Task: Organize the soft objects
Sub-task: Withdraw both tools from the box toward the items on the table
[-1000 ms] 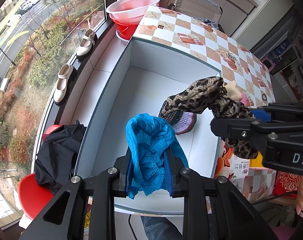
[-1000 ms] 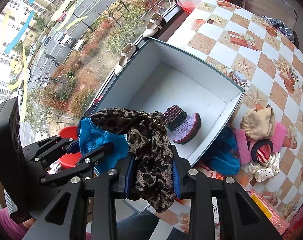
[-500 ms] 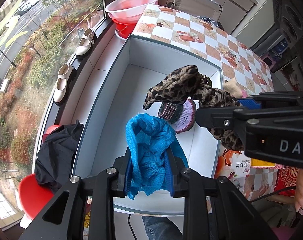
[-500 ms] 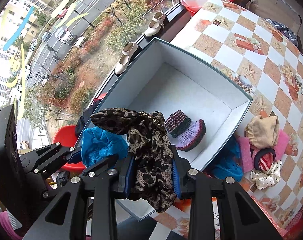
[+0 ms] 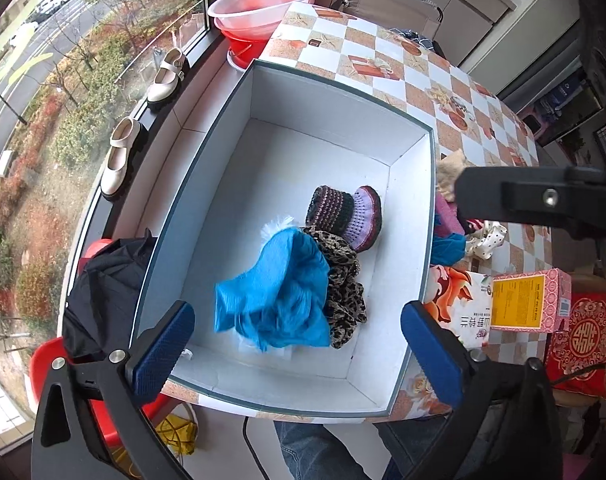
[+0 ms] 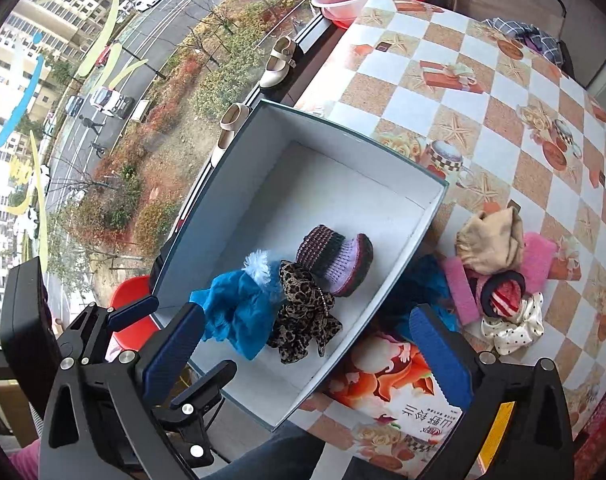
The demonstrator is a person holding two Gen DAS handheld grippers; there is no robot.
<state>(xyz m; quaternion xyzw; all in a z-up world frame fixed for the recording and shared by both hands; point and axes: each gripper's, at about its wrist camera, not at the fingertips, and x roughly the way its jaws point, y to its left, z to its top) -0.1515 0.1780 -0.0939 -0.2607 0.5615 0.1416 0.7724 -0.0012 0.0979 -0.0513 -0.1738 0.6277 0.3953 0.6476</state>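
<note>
Both jaws just opened; blue scarf (image 5: 279, 288) and leopard scarf (image 5: 341, 280) dropped into box (image 5: 207, 160).

The checkered table (image 6: 483, 92) carries the white box (image 6: 383, 148) (near the window) beside loose scrunchies (image 6: 507, 312).

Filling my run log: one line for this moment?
left hand-held gripper open | right hand-held gripper open | blue cloth, leopard cloth in box
</note>
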